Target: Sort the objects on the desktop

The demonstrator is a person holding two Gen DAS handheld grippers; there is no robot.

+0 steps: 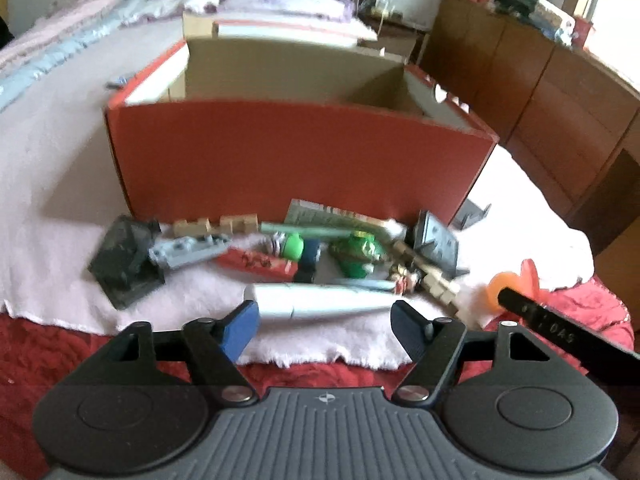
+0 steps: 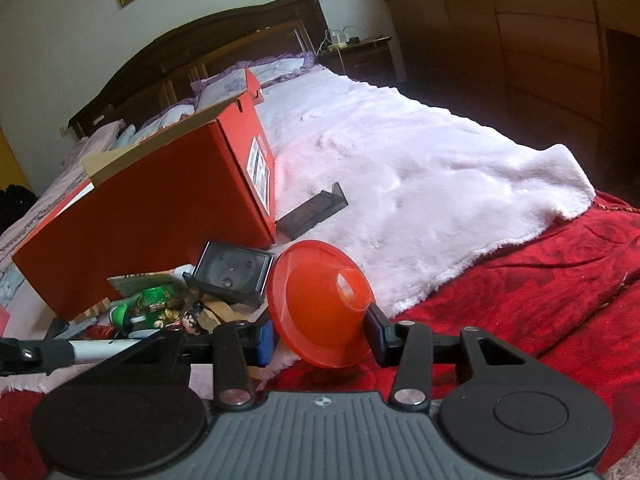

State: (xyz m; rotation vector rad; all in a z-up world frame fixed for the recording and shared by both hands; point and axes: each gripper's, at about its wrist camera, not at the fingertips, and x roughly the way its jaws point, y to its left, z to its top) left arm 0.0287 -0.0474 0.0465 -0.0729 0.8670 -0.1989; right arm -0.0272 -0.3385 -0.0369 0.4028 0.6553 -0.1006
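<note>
An open red cardboard box (image 1: pixel 296 152) stands on a white fleece blanket (image 1: pixel 48 216). A pile of small objects lies in front of it: a silver tube (image 1: pixel 320 302), a green toy (image 1: pixel 356 254), a dark grey case (image 1: pixel 124 266), wooden blocks (image 1: pixel 218 225). My left gripper (image 1: pixel 324 322) is open just before the silver tube. My right gripper (image 2: pixel 320 330) is shut on an orange funnel (image 2: pixel 316 304), held right of the pile; the funnel also shows in the left wrist view (image 1: pixel 508 284).
A dark plastic bracket (image 2: pixel 316 210) lies right of the box (image 2: pixel 160 208). A red bedspread (image 2: pixel 540 300) lies under the blanket (image 2: pixel 420 168). Wooden cabinets (image 1: pixel 540 92) stand to the right, a headboard (image 2: pixel 208 40) and pillows behind.
</note>
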